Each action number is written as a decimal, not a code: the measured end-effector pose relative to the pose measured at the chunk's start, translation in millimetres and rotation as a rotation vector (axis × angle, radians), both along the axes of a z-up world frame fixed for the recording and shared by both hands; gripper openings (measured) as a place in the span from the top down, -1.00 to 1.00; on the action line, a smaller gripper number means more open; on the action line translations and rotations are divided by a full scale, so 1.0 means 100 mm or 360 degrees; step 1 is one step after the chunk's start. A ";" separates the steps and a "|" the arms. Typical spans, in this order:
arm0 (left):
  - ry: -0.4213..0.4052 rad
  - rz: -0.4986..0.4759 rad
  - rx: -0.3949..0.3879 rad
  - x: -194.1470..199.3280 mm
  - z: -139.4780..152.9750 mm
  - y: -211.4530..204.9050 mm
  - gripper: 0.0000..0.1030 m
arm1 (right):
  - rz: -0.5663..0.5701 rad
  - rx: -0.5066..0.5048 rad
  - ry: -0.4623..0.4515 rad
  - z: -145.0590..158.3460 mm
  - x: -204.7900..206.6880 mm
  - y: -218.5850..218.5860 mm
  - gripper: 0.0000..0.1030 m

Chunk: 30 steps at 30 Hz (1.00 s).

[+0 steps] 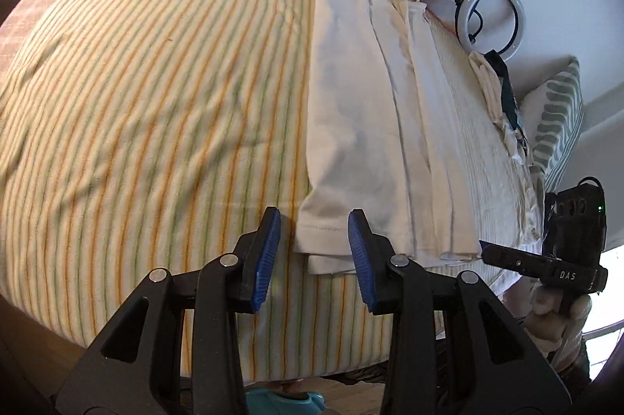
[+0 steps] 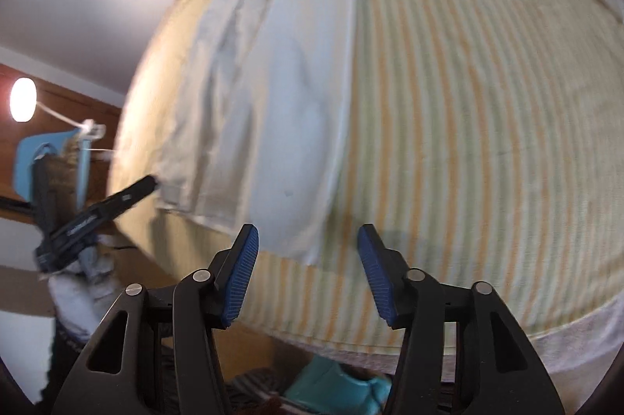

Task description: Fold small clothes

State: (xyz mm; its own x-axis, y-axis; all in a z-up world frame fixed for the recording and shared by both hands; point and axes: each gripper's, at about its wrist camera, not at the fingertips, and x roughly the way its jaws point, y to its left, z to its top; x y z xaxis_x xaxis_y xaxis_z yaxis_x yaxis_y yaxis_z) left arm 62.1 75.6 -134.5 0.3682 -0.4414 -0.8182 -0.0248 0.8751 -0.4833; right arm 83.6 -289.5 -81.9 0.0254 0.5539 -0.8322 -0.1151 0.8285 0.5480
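Both grippers stand parted and hold nothing. Left gripper (image 1: 314, 253) straddles the near hem corner of the white garment (image 1: 351, 126), so it is the nearer; right gripper (image 2: 308, 270) hovers just off the opposite hem corner. That garment lies folded lengthwise on the striped bedspread (image 1: 156, 103), long axis running away from the fingers. Pillow (image 1: 557, 118), ring light (image 1: 489, 19) and a clothes pile (image 1: 499, 95) sit well aside, blocking nothing.

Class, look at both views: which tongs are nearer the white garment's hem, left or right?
Left. The left tongs are open astride a corner of the hem; the right tongs are open, hanging near the other corner.
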 end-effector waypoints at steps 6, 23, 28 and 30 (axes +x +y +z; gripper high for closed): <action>-0.0025 -0.0049 0.0059 0.02 0.00 -0.15 0.76 | 0.0101 0.0110 0.0010 -0.06 -0.01 0.04 0.70; -0.0093 -0.0034 0.0032 -0.13 0.07 -0.09 0.95 | 0.0051 0.0217 -0.0111 0.06 -0.19 -0.14 0.97; -0.0135 -0.0026 0.0020 -0.09 0.17 -0.07 0.95 | 0.0071 0.0214 -0.0124 0.07 -0.18 -0.06 0.97; -0.0153 -0.0027 0.0015 -0.07 0.22 -0.07 0.95 | 0.0047 0.0240 -0.0139 0.10 -0.16 -0.07 0.97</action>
